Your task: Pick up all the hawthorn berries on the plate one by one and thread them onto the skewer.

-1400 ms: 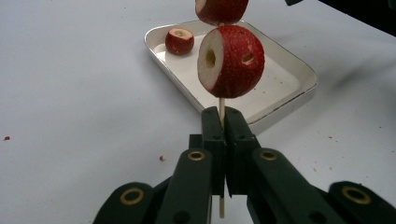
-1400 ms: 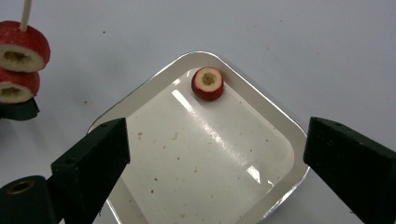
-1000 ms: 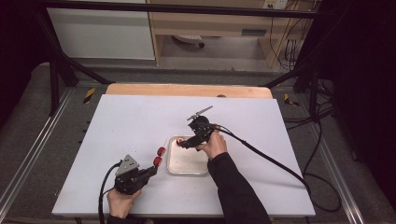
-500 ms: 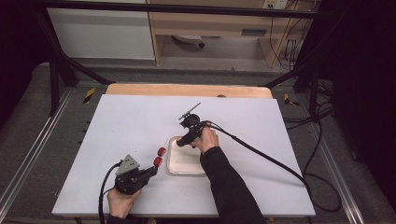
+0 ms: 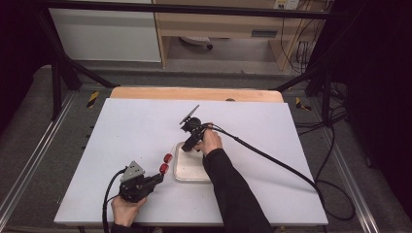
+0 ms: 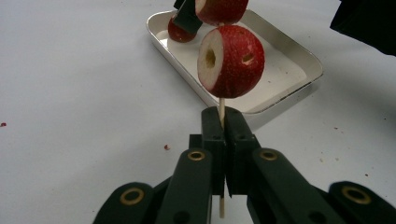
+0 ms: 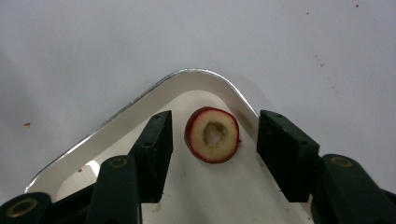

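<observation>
My left gripper (image 6: 222,122) (image 5: 158,177) is shut on a thin wooden skewer (image 6: 221,105) that carries two red cored fruit pieces (image 6: 231,61) (image 5: 165,163), held just left of a white tray (image 5: 191,171). My right gripper (image 7: 214,140) (image 5: 190,144) hangs open over the tray's far corner (image 7: 196,74). One more red fruit slice (image 7: 212,135) with a hole through its pale middle lies in that corner, between the right jaws and touched by neither. The same slice (image 6: 181,33) sits at the tray's far end in the left gripper view.
The white tabletop (image 5: 136,126) spreads around the tray, with a wooden strip (image 5: 194,93) along its far edge. A black cable (image 5: 272,158) trails from the right gripper to the table's right side. Small red specks (image 6: 166,147) dot the surface.
My right gripper has moved away from me along the tray to its far corner, over the loose slice. The left gripper with the skewer has stayed put.
</observation>
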### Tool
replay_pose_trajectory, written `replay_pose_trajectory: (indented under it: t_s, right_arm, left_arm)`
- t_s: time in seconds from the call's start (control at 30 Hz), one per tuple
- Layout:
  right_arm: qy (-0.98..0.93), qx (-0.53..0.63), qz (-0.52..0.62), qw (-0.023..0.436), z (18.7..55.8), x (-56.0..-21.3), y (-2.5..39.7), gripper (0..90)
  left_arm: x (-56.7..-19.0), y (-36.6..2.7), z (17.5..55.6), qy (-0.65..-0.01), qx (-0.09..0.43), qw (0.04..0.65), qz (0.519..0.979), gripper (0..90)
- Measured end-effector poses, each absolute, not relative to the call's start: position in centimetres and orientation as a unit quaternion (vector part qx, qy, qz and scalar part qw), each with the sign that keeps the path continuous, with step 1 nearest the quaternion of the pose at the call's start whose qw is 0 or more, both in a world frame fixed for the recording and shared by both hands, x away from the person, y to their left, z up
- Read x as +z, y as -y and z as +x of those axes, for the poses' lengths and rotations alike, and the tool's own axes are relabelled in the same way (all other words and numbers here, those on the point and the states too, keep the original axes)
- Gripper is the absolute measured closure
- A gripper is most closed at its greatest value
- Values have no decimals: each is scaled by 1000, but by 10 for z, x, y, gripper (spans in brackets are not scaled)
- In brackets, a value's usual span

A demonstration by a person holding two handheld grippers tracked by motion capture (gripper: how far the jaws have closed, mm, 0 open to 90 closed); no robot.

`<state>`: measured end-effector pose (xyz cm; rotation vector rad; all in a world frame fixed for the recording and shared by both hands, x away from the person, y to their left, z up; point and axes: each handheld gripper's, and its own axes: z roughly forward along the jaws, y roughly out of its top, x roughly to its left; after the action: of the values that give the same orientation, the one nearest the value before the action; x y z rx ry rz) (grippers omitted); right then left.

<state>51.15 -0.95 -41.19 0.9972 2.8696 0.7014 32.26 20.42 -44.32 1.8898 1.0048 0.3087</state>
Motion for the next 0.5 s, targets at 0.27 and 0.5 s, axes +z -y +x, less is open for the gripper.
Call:
replay_pose_trajectory:
  t_s: [0.27, 0.5]
  right_arm:
    - [-927, 210, 312, 8, 514, -411, 3, 512]
    - [-930, 198, 309, 10, 515, -411, 2, 552]
  left_arm:
    - [-444, -204, 323, -409, 125, 470, 772, 883]
    - [-444, -204, 323, -409, 124, 470, 772, 882]
